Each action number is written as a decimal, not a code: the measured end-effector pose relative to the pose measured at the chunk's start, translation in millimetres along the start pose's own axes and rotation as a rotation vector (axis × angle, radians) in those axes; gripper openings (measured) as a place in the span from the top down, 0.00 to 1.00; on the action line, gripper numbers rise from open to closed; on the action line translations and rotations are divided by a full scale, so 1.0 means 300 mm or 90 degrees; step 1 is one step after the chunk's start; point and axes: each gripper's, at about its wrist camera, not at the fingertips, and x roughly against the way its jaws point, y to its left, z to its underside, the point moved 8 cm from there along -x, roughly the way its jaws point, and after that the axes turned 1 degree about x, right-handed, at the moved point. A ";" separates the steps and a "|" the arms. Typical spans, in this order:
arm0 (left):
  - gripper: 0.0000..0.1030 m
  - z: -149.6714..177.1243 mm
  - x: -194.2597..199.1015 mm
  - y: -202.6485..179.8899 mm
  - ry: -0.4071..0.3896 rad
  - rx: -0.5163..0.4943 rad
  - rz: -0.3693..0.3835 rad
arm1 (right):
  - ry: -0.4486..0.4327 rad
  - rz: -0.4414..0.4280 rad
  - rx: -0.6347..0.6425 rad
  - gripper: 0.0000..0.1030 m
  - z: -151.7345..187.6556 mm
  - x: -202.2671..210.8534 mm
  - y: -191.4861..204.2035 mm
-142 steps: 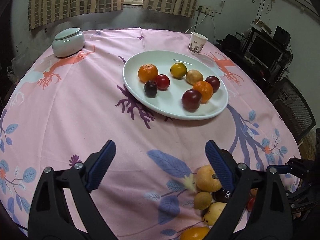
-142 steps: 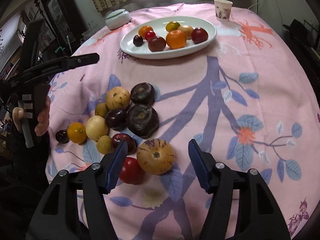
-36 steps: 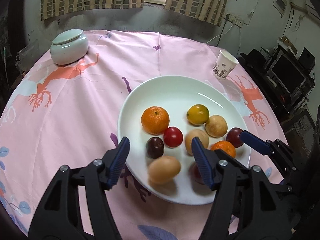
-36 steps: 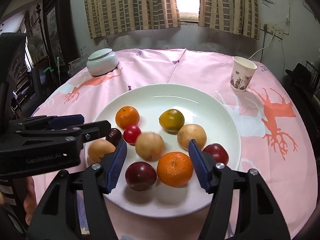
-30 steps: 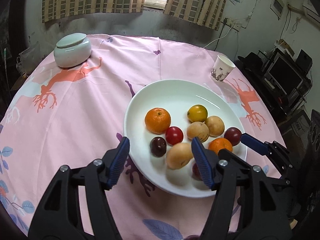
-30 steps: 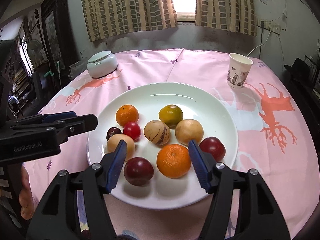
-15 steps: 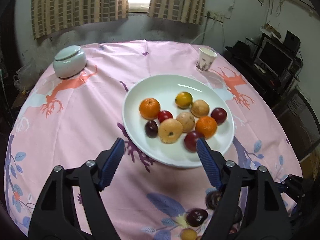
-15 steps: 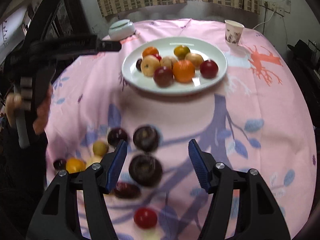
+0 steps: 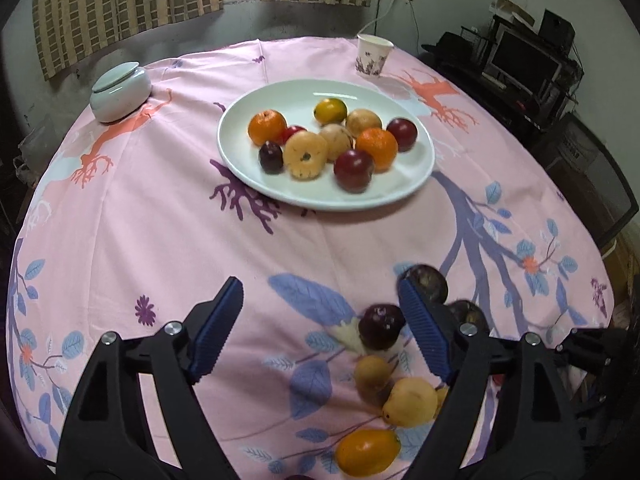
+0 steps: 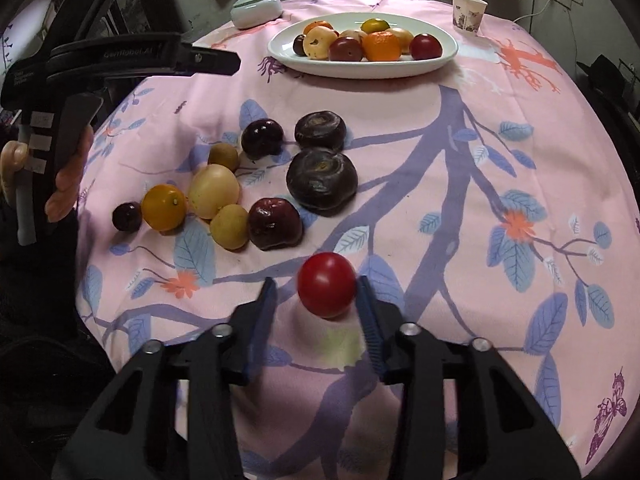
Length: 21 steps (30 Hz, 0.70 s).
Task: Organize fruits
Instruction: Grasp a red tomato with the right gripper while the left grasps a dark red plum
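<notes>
A white plate (image 9: 416, 184) (image 10: 440, 62) with several fruits stands at the far side of the pink tablecloth. A loose pile of fruits lies near the front edge: dark plums (image 10: 322, 182), a yellow pear-like fruit (image 10: 214, 190), an orange one (image 10: 164, 207). My right gripper (image 10: 316, 300) has its jaws partly closed around a red tomato (image 10: 326, 284); the right pad touches it, a gap shows at the left. My left gripper (image 9: 320, 320) is open and empty above the cloth, left of the pile (image 9: 380, 326).
A lidded ceramic jar (image 9: 120, 92) stands at the far left. A paper cup (image 9: 372, 56) stands behind the plate. A chair and a monitor are off the table's right side. The left gripper's body (image 10: 132, 60) shows at the left of the right wrist view.
Both grippers pulled back from the plate to the loose pile. My right gripper dropped low and narrowed its jaws around the red tomato. A tan fruit was left on the plate.
</notes>
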 end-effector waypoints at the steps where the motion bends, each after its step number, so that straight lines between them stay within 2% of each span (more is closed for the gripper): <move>1: 0.20 0.022 -0.012 -0.018 0.009 -0.018 -0.006 | -0.009 0.007 0.008 0.71 0.000 0.001 0.003; 5: 0.20 0.071 -0.055 -0.076 0.032 -0.076 -0.036 | -0.025 0.011 -0.007 0.71 -0.016 0.022 -0.015; 10: 0.20 0.080 -0.112 -0.070 0.057 -0.074 -0.063 | -0.050 0.007 -0.058 0.71 -0.028 0.058 -0.063; 17: 0.18 0.096 -0.169 -0.120 0.082 -0.084 0.002 | -0.051 -0.015 -0.091 0.71 -0.019 0.059 -0.082; 19: 0.20 0.111 -0.201 -0.136 0.098 -0.078 0.022 | -0.055 -0.021 -0.095 0.71 -0.022 0.062 -0.083; 21: 0.26 0.113 -0.199 -0.147 0.084 -0.085 0.017 | -0.061 -0.024 -0.098 0.71 -0.025 0.066 -0.084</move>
